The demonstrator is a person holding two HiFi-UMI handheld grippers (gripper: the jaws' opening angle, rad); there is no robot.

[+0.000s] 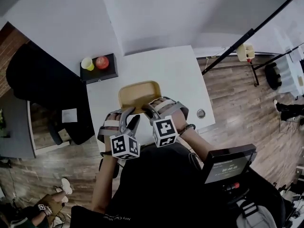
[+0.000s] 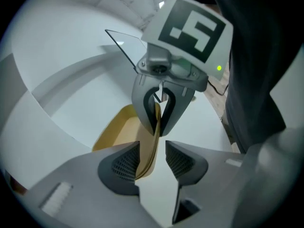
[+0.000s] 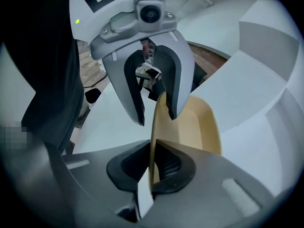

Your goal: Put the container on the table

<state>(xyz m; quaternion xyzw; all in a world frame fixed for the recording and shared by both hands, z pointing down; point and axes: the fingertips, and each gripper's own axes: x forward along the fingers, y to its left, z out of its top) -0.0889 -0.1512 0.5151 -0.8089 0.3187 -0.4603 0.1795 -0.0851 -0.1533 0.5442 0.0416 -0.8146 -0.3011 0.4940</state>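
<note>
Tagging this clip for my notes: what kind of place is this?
Probably a lab or recording studio: a white table on a wood floor, a stand pole and a screen.

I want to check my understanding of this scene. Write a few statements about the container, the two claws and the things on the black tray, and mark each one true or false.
1. The container is tan and empty. True.
2. The left claw is shut on the container's rim. False: its jaws stand apart, with the rim between them.
3. The right claw is closed on the container's rim. True.
4. The red round thing lies inside the container. False: it sits beside the yellow cup on the black tray, apart from the container.
</note>
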